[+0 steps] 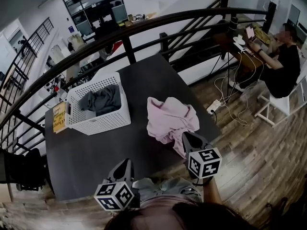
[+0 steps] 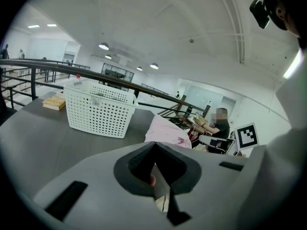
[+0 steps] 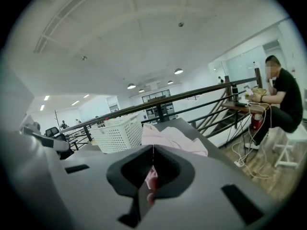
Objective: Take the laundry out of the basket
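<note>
Both grippers sit low over the near side of the dark grey table (image 1: 91, 152), pointing away from the person. The left gripper (image 1: 125, 163) (image 2: 154, 145) hangs over bare tabletop, jaws pressed together on nothing. The right gripper (image 1: 184, 135) (image 3: 153, 150) reaches further, its closed tips at the near edge of the crumpled pink garment (image 1: 168, 119) (image 3: 175, 139). Whether they pinch any cloth is unclear. A dark grey garment (image 1: 101, 99) lies in the white perforated plastic basket (image 1: 112, 122), its lower part hidden by the basket wall.

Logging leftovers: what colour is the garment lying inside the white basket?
Dark grey garment, seen best in the head view, bunched inside the basket.
</note>
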Action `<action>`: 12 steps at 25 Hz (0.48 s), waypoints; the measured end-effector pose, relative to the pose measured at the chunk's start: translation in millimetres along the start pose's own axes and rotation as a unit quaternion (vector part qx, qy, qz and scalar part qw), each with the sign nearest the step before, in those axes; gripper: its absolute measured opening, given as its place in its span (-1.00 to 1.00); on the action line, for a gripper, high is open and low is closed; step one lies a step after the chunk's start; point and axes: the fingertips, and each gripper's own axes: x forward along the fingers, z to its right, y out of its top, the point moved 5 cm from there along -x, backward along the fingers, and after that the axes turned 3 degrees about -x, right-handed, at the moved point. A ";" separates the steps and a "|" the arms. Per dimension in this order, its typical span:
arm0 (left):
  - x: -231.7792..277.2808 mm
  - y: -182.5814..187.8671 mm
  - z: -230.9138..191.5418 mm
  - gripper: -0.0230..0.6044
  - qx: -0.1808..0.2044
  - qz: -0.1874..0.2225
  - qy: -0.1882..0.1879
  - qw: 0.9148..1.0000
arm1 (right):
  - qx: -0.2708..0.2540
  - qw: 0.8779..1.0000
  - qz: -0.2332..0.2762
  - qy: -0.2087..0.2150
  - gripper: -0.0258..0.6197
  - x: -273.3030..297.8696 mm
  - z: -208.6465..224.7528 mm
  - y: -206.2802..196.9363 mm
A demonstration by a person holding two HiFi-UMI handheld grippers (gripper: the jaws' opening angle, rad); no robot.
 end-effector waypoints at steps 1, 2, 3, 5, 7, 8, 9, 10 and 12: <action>-0.9 0.4 -3.1 -0.93 -0.001 0.000 -0.001 1.000 | 0.001 1.000 0.005 0.001 -0.87 -0.1 -4.8 0.9; -2.0 0.9 -6.2 -0.93 -0.002 0.000 -0.002 1.000 | 0.001 1.000 0.009 0.000 -0.87 0.2 -8.6 1.5; -3.0 1.7 -9.4 -0.93 -0.001 0.000 -0.003 1.000 | 0.000 1.000 0.012 -0.004 -0.87 1.0 -11.7 1.9; -4.9 3.7 -16.2 -0.93 0.000 0.000 -0.004 1.000 | -0.002 1.000 0.013 -0.011 -0.87 3.4 -16.9 3.1; -6.8 5.7 -24.5 -0.93 0.002 -0.002 -0.003 1.000 | -0.002 1.000 0.016 -0.013 -0.87 5.9 -23.1 4.6; -7.7 7.0 -29.0 -0.93 0.004 -0.003 -0.003 1.000 | 0.001 1.000 0.018 -0.013 -0.87 7.1 -26.8 5.2; -8.6 8.5 -33.4 -0.93 0.005 -0.004 -0.004 1.000 | 0.005 1.000 0.021 -0.012 -0.87 8.4 -30.7 5.5; -9.5 10.3 -37.4 -0.93 0.007 -0.004 -0.006 1.000 | 0.008 1.000 0.022 -0.012 -0.87 9.7 -34.7 5.9; -11.7 14.0 -44.6 -0.93 0.009 -0.003 -0.011 1.000 | 0.011 0.999 0.030 -0.014 -0.87 11.5 -43.0 7.5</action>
